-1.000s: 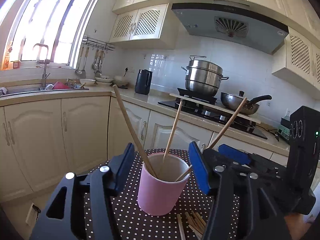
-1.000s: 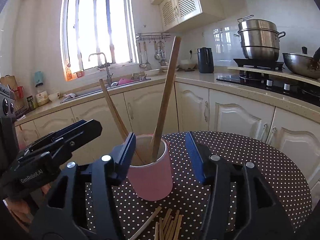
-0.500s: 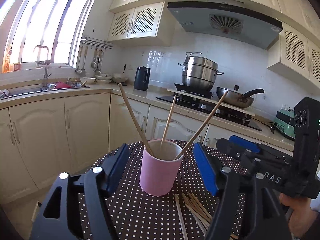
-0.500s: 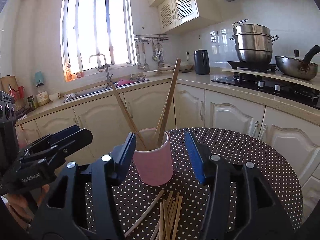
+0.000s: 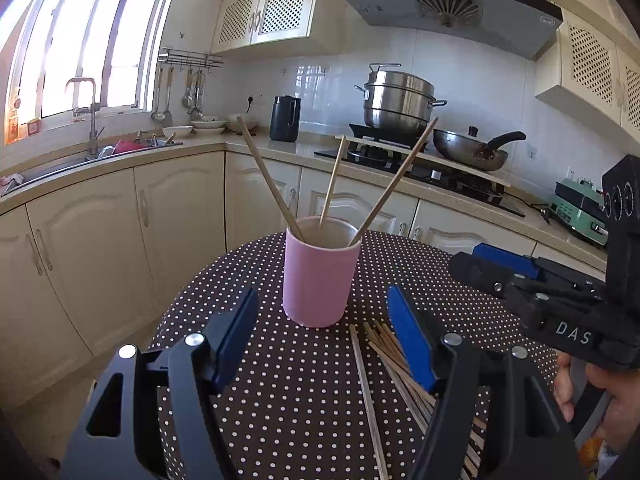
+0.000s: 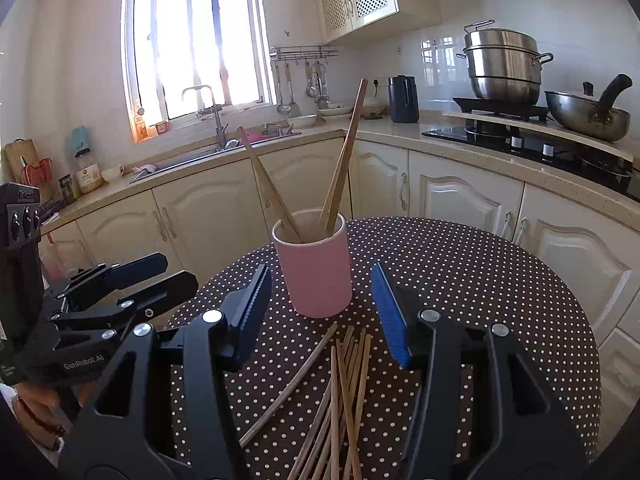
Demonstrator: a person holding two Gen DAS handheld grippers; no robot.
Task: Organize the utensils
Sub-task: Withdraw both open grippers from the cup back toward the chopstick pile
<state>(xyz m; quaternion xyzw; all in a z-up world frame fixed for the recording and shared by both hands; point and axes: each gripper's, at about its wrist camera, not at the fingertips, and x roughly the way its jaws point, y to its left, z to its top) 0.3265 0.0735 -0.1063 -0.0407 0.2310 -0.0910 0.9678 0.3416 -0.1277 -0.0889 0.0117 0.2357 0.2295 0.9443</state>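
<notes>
Both grippers have drawn back from the pink cup (image 5: 319, 280) since a second ago: it then sat between each pair of blue pads, and now it stands clear beyond their tips, looking smaller in both wrist views. More of the loose chopsticks (image 6: 344, 396) on the table has come into sight as well.

Taking the cup as the landmark and going left to right: well to its left, past the table edge, the kitchen sink (image 5: 80, 156) and tap sit under the bright window. The left gripper (image 5: 324, 340) hovers just in front of the cup with its jaws standing wide apart and nothing between them; the pads touch neither cup nor sticks. The cup itself stands upright on the brown polka-dot tablecloth (image 5: 280, 384) near the far side of the table, with three chopsticks in cup (image 5: 332, 184) leaning out against its rim, one to the left, one near upright, one to the right. The loose chopsticks lie flat on the cloth just in front of the cup and slightly to its right, in an untidy fan, some crossing each other, with one stick lying apart to the left of the bundle. The right gripper (image 6: 322, 312) hangs above that bundle, jaws parted about as wide as the cup and holding nothing. To the right of the cup and behind it, on the counter, are a steel steamer pot (image 5: 398, 100) and a wok (image 5: 472, 152) on the stove.
</notes>
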